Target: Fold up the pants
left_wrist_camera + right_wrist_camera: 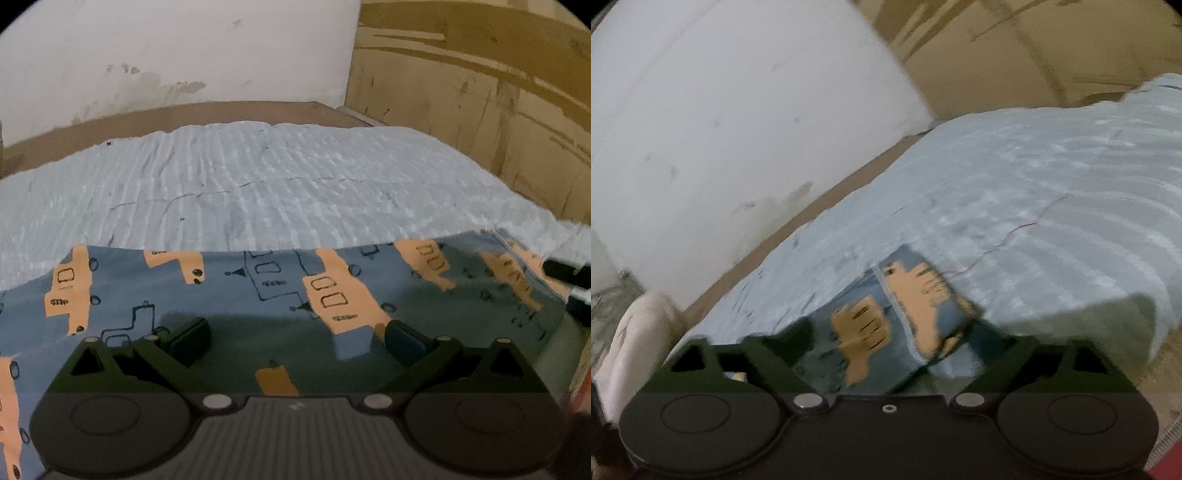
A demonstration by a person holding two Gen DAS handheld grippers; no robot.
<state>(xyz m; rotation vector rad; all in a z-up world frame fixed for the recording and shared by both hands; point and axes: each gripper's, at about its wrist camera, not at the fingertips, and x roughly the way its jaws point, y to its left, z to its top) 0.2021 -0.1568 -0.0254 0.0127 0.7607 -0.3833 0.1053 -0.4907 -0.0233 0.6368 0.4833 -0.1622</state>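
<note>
1. From my left wrist camera I see one pair of pants (pixel 258 295), blue-grey with orange vehicle shapes and dark line drawings, spread flat across the near part of a pale blue ribbed bed cover (pixel 258 184). Its near and left parts run under the gripper body and out of the picture, so I cannot make out the full outline or tell legs from waistband.
2. My left gripper (pixel 295 341) has its two fingers spread wide, with printed cloth showing in the gap between them. The fingertips (pixel 188 338) sit low over the pants, but I cannot tell whether they touch the fabric; nothing is clamped.
3. At the right edge of that view a dark object (pixel 569 280) pokes in over the far corner of the pants. It is cut off, and I cannot say for sure what it is.
4. The right wrist camera is tilted and badly blurred. I count one raised corner of the pants (pixel 908 306) there, with a stitched seam running down it, standing up above the bed cover (pixel 1034 203).
5. My right gripper (pixel 886 350) has that corner lying between its fingers, which look spread apart. The blur and the cloth hide the fingertips, so I cannot tell whether they pinch it.
6. Behind the bed I see one white wall (pixel 177 55) and one brown board panel (pixel 480 92).
7. At the left edge of the right view there is a whitish bundle (pixel 631 339), cut off and too blurred to name.
</note>
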